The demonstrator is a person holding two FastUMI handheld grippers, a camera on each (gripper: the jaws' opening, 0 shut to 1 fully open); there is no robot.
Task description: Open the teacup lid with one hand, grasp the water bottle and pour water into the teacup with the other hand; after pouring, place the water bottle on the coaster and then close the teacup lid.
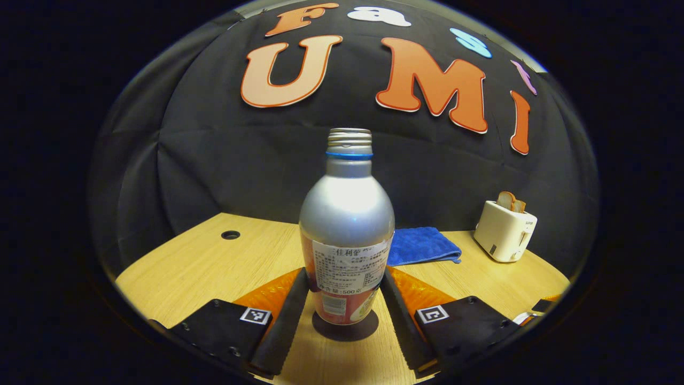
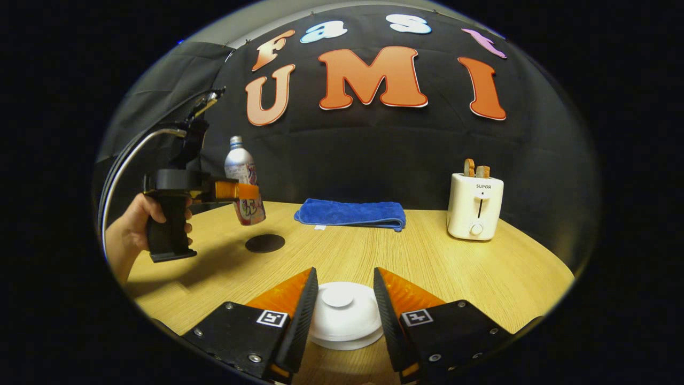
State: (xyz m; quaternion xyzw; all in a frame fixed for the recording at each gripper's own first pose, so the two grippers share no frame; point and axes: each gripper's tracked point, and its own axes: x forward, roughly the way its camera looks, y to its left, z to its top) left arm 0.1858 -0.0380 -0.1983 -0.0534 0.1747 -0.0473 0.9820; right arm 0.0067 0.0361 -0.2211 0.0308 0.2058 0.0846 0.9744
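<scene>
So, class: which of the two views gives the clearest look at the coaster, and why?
The right gripper view: the coaster lies whole and uncovered on the table, just below the water bottle held in the left gripper. In the left gripper view the bottle hides most of it, leaving a dark rim beneath its base.

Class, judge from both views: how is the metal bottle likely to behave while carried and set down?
The bottle looks smooth and glossy, so it may slip in the left tongs. Tall with a narrow base, it could tip when set on the coaster. Its neck looks uncapped, so tilting, as the right gripper view shows, may spill.
</scene>
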